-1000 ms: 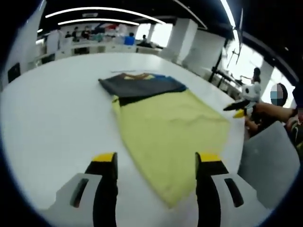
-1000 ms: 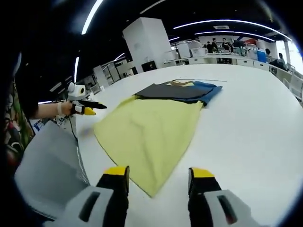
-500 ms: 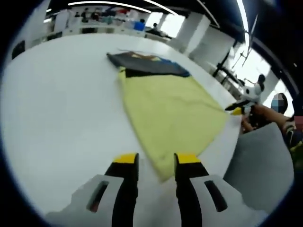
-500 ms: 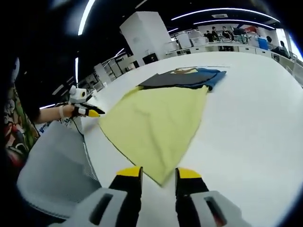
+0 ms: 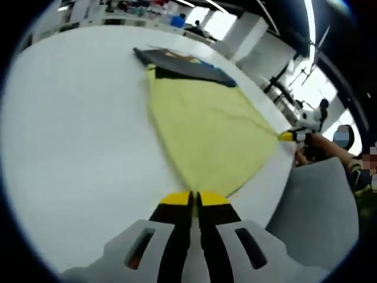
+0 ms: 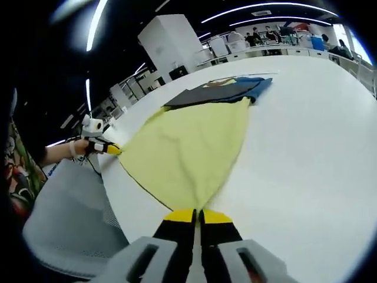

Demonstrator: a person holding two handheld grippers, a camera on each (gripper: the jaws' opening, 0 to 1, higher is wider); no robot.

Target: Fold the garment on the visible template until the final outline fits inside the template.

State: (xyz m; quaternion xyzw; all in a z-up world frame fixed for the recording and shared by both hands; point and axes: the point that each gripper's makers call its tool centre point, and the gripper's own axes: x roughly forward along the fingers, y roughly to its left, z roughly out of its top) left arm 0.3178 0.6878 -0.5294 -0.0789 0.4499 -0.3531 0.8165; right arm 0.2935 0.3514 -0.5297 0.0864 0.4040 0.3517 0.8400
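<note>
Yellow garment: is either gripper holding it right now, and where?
Both. The left gripper is shut on one near corner of the yellow garment, and the right gripper is shut on the other near corner, on the white table.

left gripper (image 5: 194, 199) fingers pressed together; right gripper (image 6: 197, 216) likewise
</note>
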